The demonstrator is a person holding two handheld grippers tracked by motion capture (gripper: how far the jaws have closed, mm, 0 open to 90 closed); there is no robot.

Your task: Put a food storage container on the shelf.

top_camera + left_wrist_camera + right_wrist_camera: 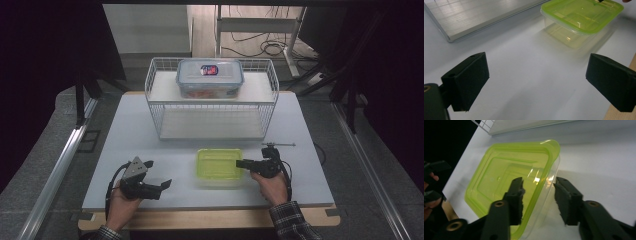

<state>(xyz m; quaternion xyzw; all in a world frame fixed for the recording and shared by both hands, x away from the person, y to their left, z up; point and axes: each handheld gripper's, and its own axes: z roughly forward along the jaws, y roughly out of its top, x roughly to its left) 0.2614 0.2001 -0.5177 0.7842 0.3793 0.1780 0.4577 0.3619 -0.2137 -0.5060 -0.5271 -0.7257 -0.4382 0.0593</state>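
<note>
- On the white table (pixel 150 150), in front of the wire rack (pixel 210 107), sits the green-lidded container (pixel 219 166), not yet lifted.
- My right gripper (pixel 537 200) straddles its right edge, one jaw over the lid, one outside the wall; no pad presses yet.
- My left gripper (pixel 536 82) hangs wide, holding nothing.
- Gripping and moving remain, I judge.

Lab-style recording bay around me: black curtains (pixel 45 60), aluminium frame rails (pixel 60 165), loose black cables on floor (pixel 260 47), plain white work surface (pixel 150 125).
</note>
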